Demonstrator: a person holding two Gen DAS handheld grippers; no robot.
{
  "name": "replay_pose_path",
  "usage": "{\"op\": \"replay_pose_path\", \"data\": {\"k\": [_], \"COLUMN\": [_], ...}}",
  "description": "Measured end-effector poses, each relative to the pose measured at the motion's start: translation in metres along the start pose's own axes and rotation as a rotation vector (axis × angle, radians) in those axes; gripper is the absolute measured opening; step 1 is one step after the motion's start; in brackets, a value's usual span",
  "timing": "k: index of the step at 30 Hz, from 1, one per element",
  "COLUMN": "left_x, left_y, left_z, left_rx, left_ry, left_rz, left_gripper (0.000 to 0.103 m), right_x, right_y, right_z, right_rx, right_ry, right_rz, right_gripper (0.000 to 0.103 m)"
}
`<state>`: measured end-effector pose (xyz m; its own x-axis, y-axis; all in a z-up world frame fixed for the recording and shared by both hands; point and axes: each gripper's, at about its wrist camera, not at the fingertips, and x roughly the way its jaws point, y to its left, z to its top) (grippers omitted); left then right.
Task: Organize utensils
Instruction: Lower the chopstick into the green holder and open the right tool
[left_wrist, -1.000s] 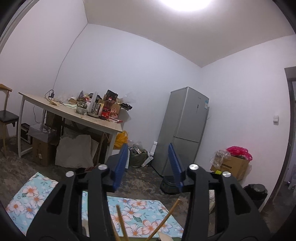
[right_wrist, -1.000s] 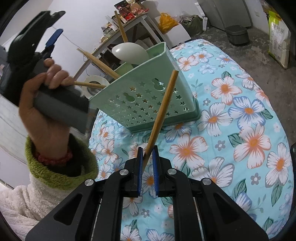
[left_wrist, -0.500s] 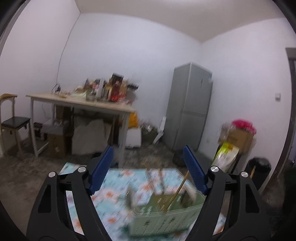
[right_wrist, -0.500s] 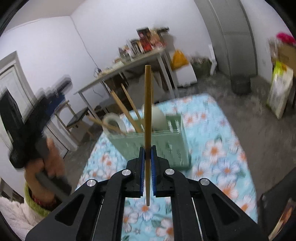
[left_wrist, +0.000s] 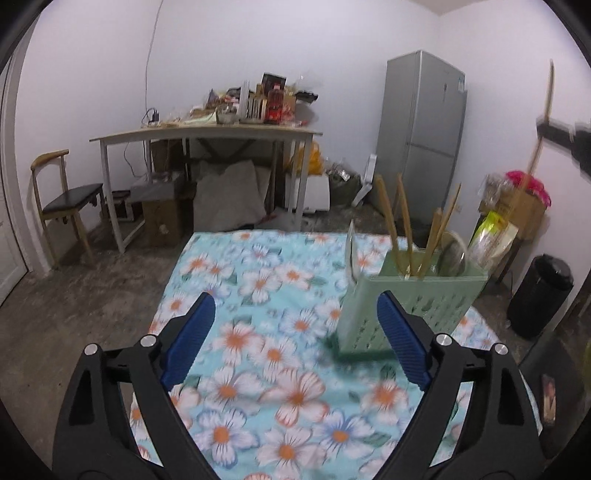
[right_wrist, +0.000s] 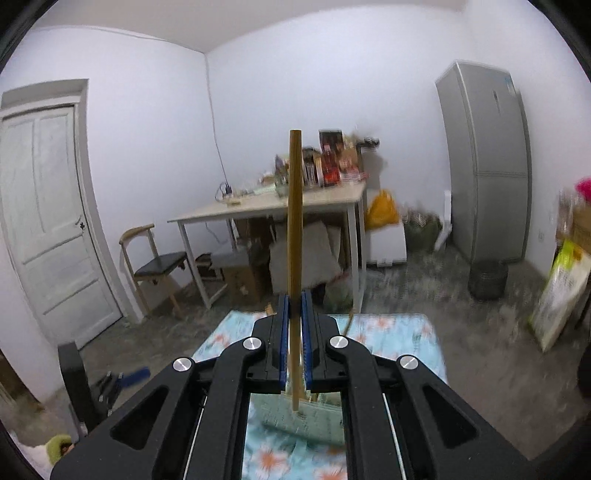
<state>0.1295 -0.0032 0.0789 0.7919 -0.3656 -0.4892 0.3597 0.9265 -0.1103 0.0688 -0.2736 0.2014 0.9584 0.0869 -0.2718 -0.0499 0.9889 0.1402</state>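
Utensil basket stands on floral cloth, toward cloth's right side. Chopsticks and ladle upright in basket. Behind cloth: bench with clutter on top, chair left of bench, fridge right of bench. Bin right of basket.

Left tongs: blue pads wide apart and opening, nothing between them, over the cloth.
Floral cloth: light blue with white and orange flowers, spread on the floor.
Utensil basket: green, perforated, upright on the cloth, just beyond the right pad.
Chopsticks: several wooden ones standing slanted in the basket.
Right tongs: blurred at the right edge, gripping one chopstick held high.
Background: cluttered bench, chair, grey fridge.
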Motion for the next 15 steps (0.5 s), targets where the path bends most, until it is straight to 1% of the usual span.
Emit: {"op": "replay_pose_path", "data": {"k": [2,4,11,15], "left_x": [0.001,0.002,0.008,0.011], "left_y": [0.0,0.0,-0.015,-0.014], "left_z": [-0.005,-0.01,-0.018,-0.02], "left_rx": [0.005,0.006,0.01,-0.021], "left_ry": [0.016,0.028,0.06,0.08], "left_rz": [0.008,0.009,-0.014,-0.028], "left_gripper": [0.089,0.09,0.091,0.092], "right_x": [0.006,0.014,0.067,0.094], "right_y": [0.005,0.01,0.008,0.011], "right_z": [0.008,0.01,-0.01,-0.031], "right_rx": [-0.037,-0.063,-0.089,-0.142], "right_ry": [-0.018,-0.017,0.081,0.127], "right_rz": [-0.006,-0.018,-0.02,-0.042], "right_gripper": [0.007,0.007,0.007,0.007]}}
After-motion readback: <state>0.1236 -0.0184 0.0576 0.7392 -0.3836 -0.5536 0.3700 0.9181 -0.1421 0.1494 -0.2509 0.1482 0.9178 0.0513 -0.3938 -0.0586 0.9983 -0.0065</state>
